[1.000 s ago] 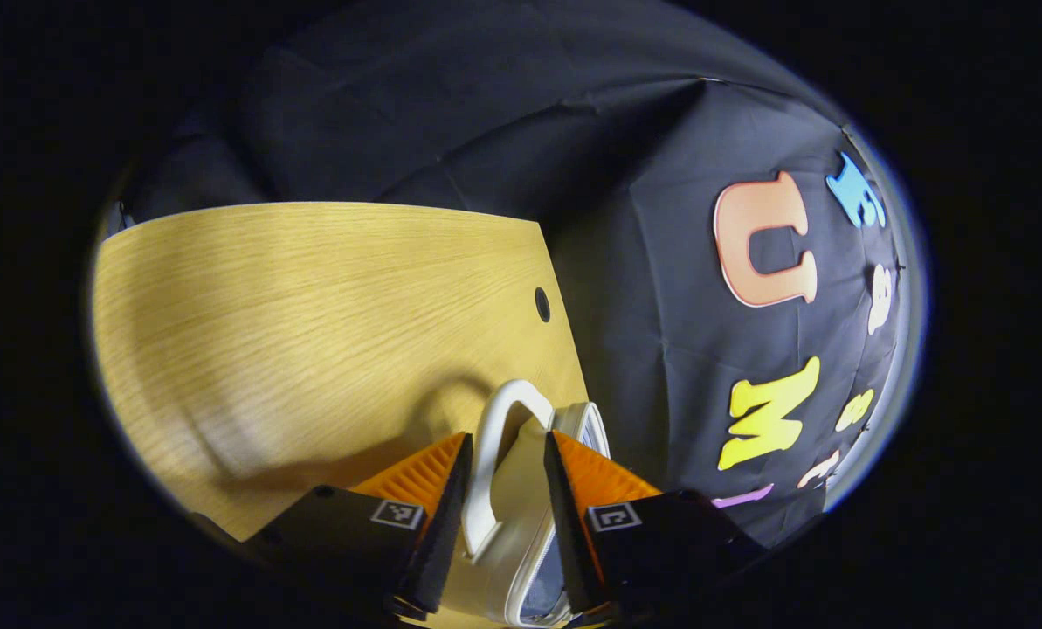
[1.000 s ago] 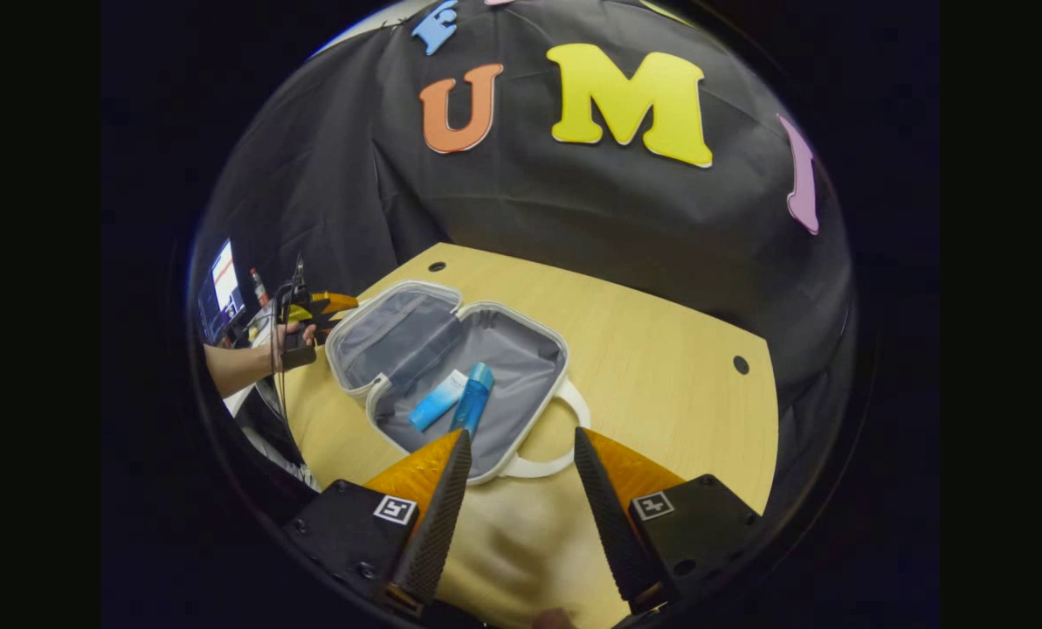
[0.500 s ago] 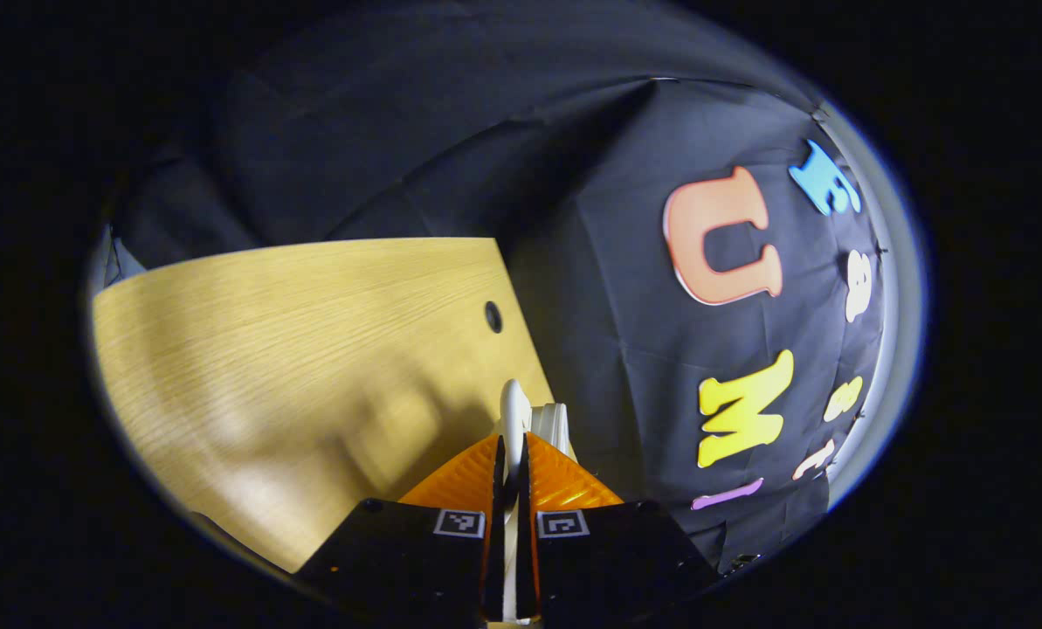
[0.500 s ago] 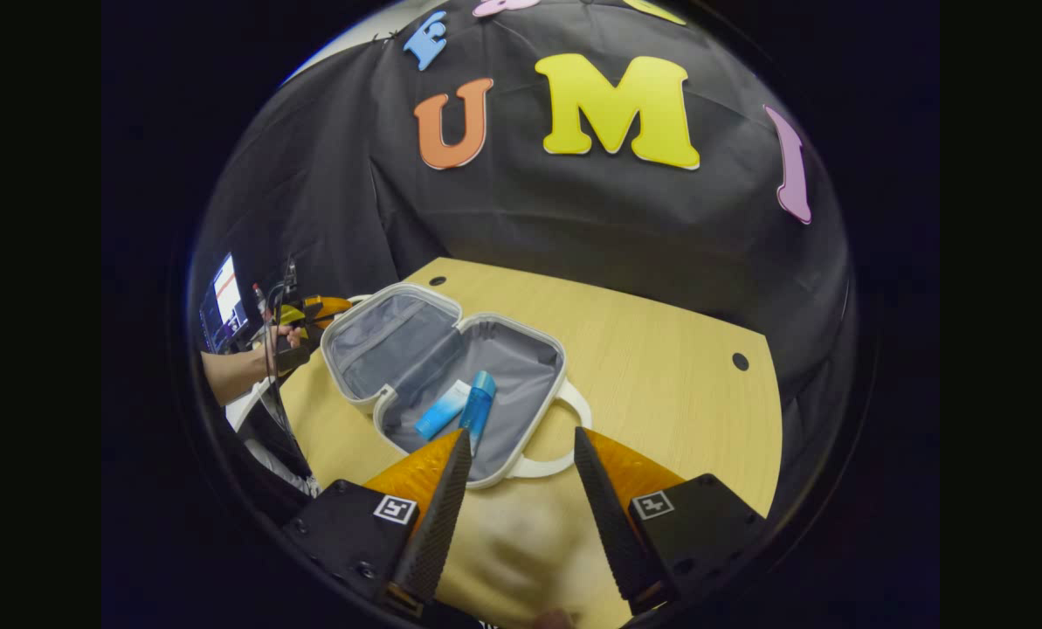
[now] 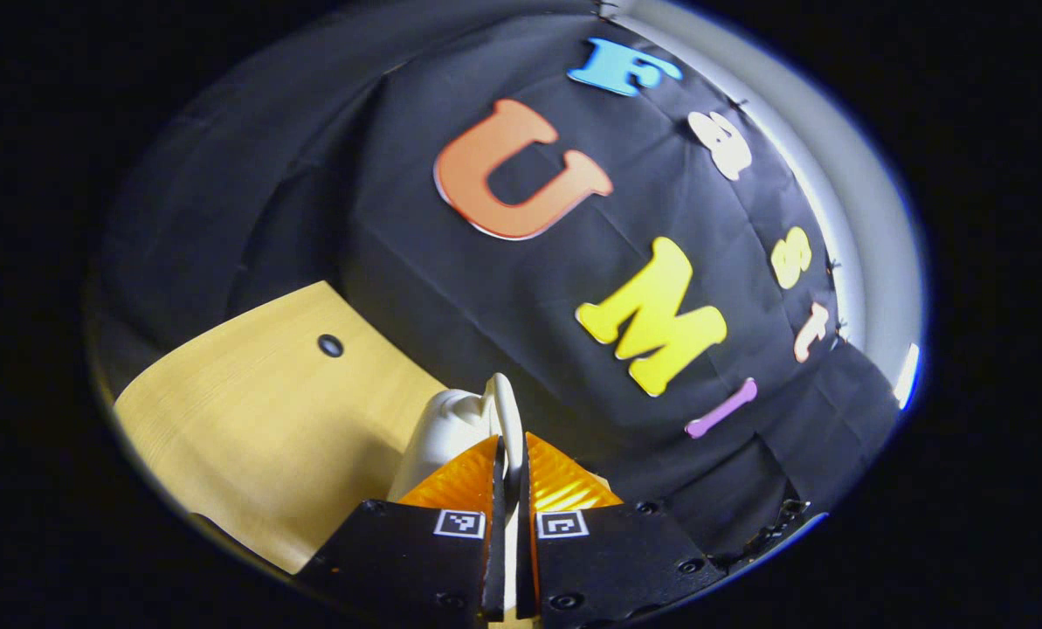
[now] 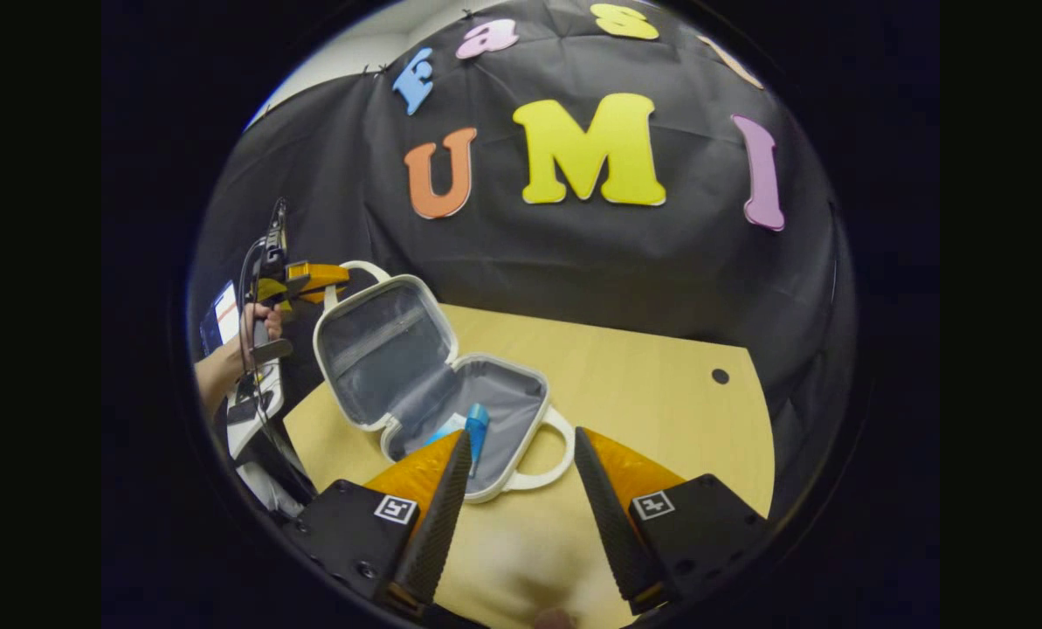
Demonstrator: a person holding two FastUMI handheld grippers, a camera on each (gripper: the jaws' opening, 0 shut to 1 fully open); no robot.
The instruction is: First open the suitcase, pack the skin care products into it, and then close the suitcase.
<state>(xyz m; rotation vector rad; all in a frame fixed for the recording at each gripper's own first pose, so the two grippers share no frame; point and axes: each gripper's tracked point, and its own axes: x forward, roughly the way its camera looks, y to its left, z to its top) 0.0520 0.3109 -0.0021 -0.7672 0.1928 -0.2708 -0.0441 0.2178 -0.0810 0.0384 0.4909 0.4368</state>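
Note:
A small white suitcase [image 6: 521, 476] with grey lining lies open on the wooden table [image 6: 660, 411]. Its lid [image 6: 379, 349] is raised, tilted up to the left. Inside the base lie a blue bottle [image 6: 477, 430] and a partly hidden light blue tube [image 6: 445, 432]. My left gripper [image 5: 510, 459] is shut on the lid's white handle [image 5: 501, 411]; the white lid shell [image 5: 446, 432] shows just left of it. In the right gripper view that gripper [image 6: 333, 278] sits at the lid's top edge, held by a hand [image 6: 258, 325]. My right gripper [image 6: 521, 450] hangs open above the table, near the base's handle [image 6: 554, 450].
The table has a round cable hole near its far right corner [image 6: 720, 376] and another at its far left [image 5: 330, 345]. A screen and clutter [image 6: 228, 319] sit left of the table, beyond the person's forearm.
My left gripper closed on the lid's handle and lifted, swinging the lid up from flat to steeply raised. My right gripper stayed open and pulled back slightly.

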